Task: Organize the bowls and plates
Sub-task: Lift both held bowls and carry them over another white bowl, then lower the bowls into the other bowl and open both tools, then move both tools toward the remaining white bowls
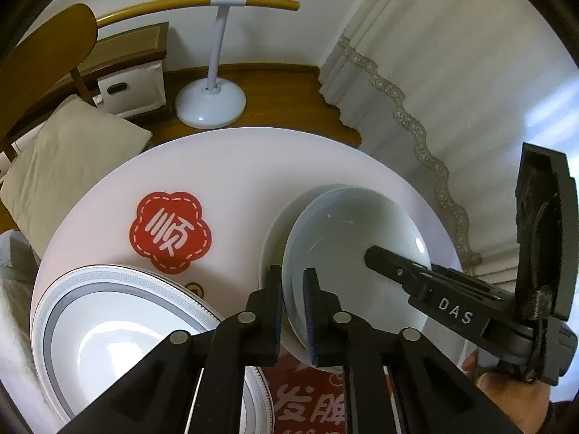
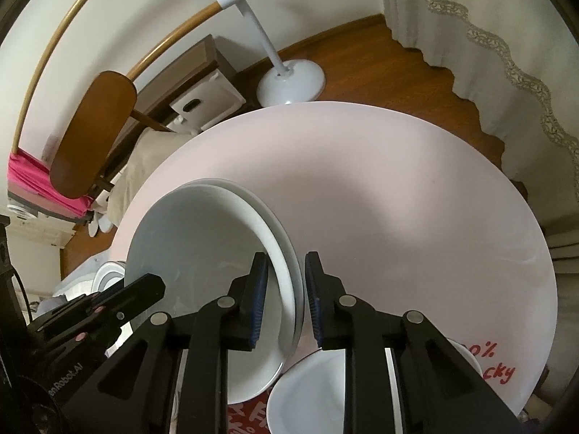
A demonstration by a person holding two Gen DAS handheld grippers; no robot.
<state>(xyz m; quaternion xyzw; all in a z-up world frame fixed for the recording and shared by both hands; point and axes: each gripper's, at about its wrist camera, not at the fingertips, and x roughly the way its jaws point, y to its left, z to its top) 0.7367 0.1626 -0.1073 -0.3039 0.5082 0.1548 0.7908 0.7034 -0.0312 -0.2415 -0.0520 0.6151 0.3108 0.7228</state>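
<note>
Two plain white plates (image 1: 354, 238) lie one on the other over the right side of the round table, the upper one shifted off the lower one's rim (image 1: 275, 224). My left gripper (image 1: 293, 307) is shut on their near rim, which fills the space between its pads. In the right wrist view the same plates (image 2: 202, 246) show both rims between the jaws of my right gripper (image 2: 287, 300), shut on the opposite edge. One right finger (image 1: 383, 264) rests inside the upper plate. A left finger (image 2: 144, 289) shows at the lower left.
A plate with a grey key-pattern border (image 1: 126, 325) sits at the table's (image 1: 224, 166) near left, behind it a red flower-shaped coaster (image 1: 166, 231). A white bowl (image 2: 307, 398) lies under my right gripper. A red printed mat (image 1: 307, 408), chair (image 1: 65, 36), lamp base (image 1: 210, 105) and curtain (image 1: 452, 90) surround the table.
</note>
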